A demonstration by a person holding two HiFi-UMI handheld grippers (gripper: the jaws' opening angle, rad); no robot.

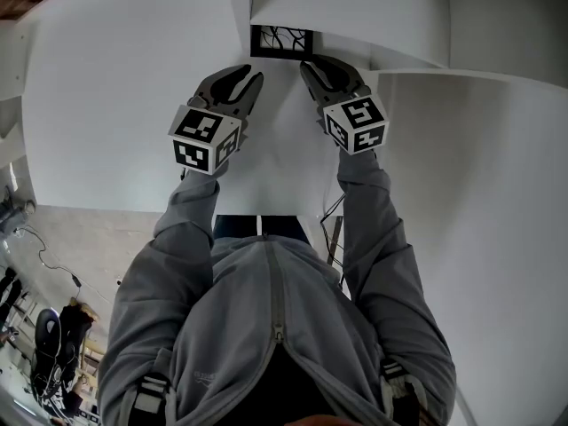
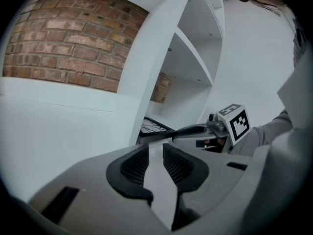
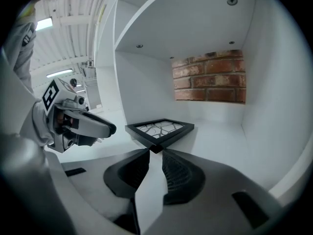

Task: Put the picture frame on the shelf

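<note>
picture frame (image 1: 282,41) lying flat on the white shelf (image 3: 220,136), with both tools released in front of it.
head view: the black frame sits at top centre, under the edge of the board above; the left gripper (image 1: 241,80) is lower left of it and the right gripper (image 1: 312,67) lower right, the two well apart. right gripper view: the jaws stand a little apart with nothing between the ribbed pads (image 3: 175,173), and the frame's near corner lies just past their tips at centre; whether it touches them cannot be told. a brick wall (image 3: 208,77) shows at the back, upper right. left gripper view: the jaws are parted and empty; the frame is right of centre, partly behind the right gripper's jaw.
</note>
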